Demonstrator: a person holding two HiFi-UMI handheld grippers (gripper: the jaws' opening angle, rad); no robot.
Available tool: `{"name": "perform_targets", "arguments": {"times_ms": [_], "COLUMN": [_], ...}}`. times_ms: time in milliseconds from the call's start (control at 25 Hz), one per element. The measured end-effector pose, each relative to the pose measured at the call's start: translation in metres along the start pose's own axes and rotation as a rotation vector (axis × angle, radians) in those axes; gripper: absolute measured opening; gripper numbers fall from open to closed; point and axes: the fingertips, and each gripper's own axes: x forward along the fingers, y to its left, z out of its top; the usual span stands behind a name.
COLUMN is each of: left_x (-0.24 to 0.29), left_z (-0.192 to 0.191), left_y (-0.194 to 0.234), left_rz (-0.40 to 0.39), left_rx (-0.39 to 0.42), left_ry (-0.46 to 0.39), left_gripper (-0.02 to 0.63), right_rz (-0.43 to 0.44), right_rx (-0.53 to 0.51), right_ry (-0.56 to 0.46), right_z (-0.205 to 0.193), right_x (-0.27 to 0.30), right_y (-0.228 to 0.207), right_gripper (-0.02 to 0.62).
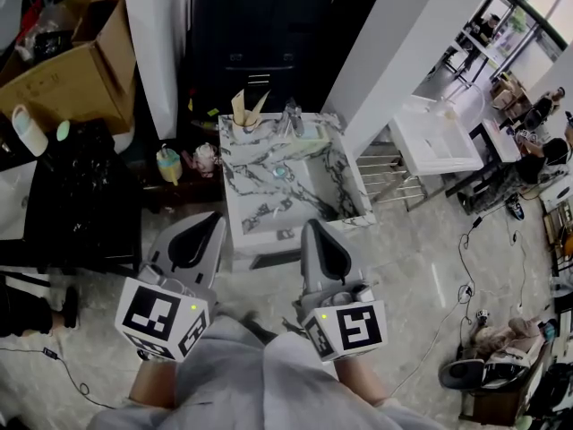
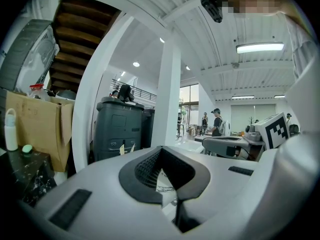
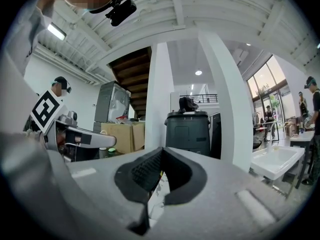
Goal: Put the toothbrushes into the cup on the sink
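Observation:
A marble sink unit [image 1: 255,206] stands ahead of me on the floor, seen in the head view. At its back edge are a tan upright item [image 1: 246,110] and a faucet [image 1: 293,119]. I cannot pick out a cup or toothbrushes. My left gripper [image 1: 213,219] and right gripper [image 1: 315,227] hang side by side near my body, short of the sink's front edge. Both are shut with nothing in them. In the gripper views the left gripper [image 2: 161,156] and right gripper [image 3: 161,156] show closed jaws, with a sliver of marble visible through each hollow.
A cardboard box [image 1: 67,65] and a black table [image 1: 81,186] with a white bottle [image 1: 27,128] stand at the left. Behind the sink is a dark bin [image 1: 255,34], with a white pillar [image 1: 394,43] to its right. A white basin [image 1: 434,137], a metal rack [image 1: 389,173] and floor cables [image 1: 466,267] are at the right.

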Motion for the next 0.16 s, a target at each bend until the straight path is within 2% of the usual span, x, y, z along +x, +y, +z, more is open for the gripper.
{"name": "perform_targets", "arguments": {"times_ms": [160], "left_x": [0.0004], "left_z": [0.0006], "left_y": [0.0006], "left_rz": [0.0], "left_rx": [-0.001], "left_ry": [-0.003], "left_gripper": [0.005], "right_rz": [0.003], "right_rx": [0.0], "right_ry": [0.008], "right_z": [-0.0011], "right_x": [0.0006], "right_y": [0.001], "right_gripper": [-0.002]}}
